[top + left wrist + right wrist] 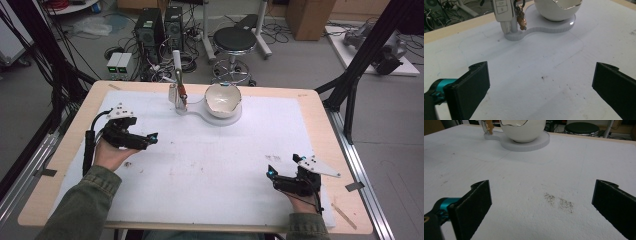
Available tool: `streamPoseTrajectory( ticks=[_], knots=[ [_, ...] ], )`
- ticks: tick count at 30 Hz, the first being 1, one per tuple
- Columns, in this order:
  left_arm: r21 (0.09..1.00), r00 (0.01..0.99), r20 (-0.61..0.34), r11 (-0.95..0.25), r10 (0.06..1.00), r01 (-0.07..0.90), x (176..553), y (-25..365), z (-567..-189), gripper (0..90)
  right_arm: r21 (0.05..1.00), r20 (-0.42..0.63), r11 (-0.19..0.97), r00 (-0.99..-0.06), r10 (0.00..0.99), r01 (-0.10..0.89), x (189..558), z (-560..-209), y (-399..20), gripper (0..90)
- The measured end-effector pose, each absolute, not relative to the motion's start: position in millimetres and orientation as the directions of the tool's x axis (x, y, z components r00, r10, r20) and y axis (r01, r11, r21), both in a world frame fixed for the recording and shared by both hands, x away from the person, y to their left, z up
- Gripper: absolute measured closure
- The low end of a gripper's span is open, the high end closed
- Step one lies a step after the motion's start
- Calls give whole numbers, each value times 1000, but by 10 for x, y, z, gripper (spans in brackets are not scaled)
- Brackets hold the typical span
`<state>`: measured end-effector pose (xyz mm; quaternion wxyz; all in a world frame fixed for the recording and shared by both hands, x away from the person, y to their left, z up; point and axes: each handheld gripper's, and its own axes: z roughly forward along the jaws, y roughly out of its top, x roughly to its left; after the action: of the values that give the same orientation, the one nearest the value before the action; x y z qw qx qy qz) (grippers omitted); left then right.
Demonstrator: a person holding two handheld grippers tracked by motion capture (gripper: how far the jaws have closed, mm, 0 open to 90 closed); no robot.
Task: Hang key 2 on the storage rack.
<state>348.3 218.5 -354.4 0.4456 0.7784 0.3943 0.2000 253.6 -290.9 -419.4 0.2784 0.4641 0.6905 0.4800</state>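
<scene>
A white stand (200, 111) sits at the far middle of the white mat. It carries a jagged-rimmed white bowl (223, 98) and a post with a car key and keyring (179, 95) hanging from it. The left gripper view has the key (503, 10), a brown charm (521, 18) and the bowl (559, 8) ahead of it. My left gripper (152, 139) rests at the left of the mat, open and empty. Near the right front, my right gripper (270, 174) is open and empty too, with the bowl (522, 130) far ahead of it.
The mat (215, 155) lies on a wooden table (60, 165). A dark speckled stain (559, 202) marks the mat in front of the right gripper. Beyond the far edge are a black stool (234, 40), computer towers (150, 30) and cables on the floor.
</scene>
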Motion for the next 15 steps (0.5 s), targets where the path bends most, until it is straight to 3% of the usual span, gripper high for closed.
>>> streamPoseTrajectory(
  ticks=[15],
  knots=[
    [874,599,-8,-285,801,393,3170,2374,-3747,18,921,60,110,-416,907,374,2538,-4196,-2900,14]
  ],
)
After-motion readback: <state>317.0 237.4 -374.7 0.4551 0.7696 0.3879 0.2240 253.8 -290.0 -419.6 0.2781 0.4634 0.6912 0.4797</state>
